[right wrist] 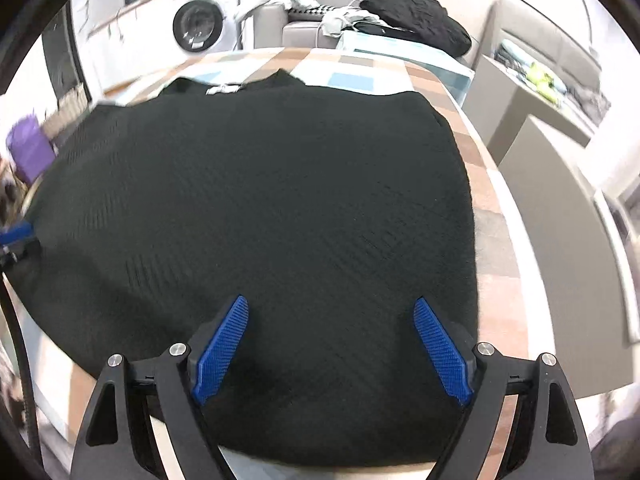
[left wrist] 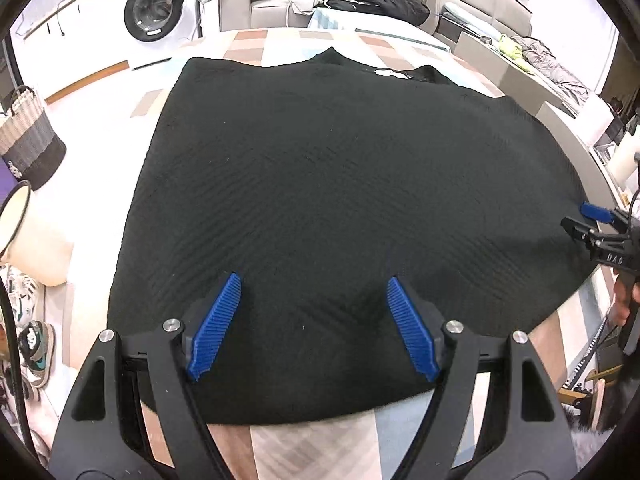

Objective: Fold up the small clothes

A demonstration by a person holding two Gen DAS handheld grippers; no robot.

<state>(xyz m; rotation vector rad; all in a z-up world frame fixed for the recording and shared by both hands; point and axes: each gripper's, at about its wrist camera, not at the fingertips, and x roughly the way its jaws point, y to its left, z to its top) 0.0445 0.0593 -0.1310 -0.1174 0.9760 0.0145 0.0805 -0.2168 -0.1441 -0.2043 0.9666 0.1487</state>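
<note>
Black garment (left wrist: pixel 340 200) spread flat beneath left gripper (left wrist: pixel 314 284) and right gripper (right wrist: pixel 330 306), jaws wide apart, gripping nothing.

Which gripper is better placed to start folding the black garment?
Neither clearly: the left gripper and right gripper both hover open over the near hem of the black garment. A two-handed fold looks likeliest.
</note>
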